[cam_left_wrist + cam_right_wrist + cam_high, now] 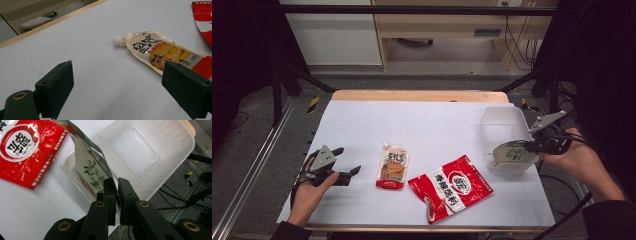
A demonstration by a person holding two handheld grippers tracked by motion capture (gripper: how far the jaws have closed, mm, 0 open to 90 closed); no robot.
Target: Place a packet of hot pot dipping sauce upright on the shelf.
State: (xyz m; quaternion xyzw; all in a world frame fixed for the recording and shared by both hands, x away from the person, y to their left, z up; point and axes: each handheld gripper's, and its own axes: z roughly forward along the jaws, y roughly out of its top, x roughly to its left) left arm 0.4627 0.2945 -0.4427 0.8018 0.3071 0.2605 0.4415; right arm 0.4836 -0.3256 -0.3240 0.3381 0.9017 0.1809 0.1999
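A: The right gripper (532, 145) has its fingers (110, 187) pinched on one edge of the green sauce pouch (513, 153), which hangs over the near end of the clear tub (504, 120) by the desk's right edge. It is a thin hold on slick film.

B: So the risk is a slip?

A: That, and where it lands. The pouch is partly over the tub's rim, so if it slides free early it could drape across the wall or drop onto the white desk (437, 125) instead of inside. In the right gripper view the pouch (87, 167) leans against the tub's edge (67, 167), though I can't quite tell whether it already touches the bottom.

B: Could the tub itself shift?

A: I'd think so. It is light and sits close to the right edge; a push from the pouch or the gripper could nudge it toward the drop.

B: And the left side?

A: The left gripper (348, 171) rests near the desk's left edge with its fingers (56, 82) spread wide, holding nothing. The orange pouch (393, 167) lies just ahead of it and the red bag (451, 187) is near the front edge, both clear of trouble.
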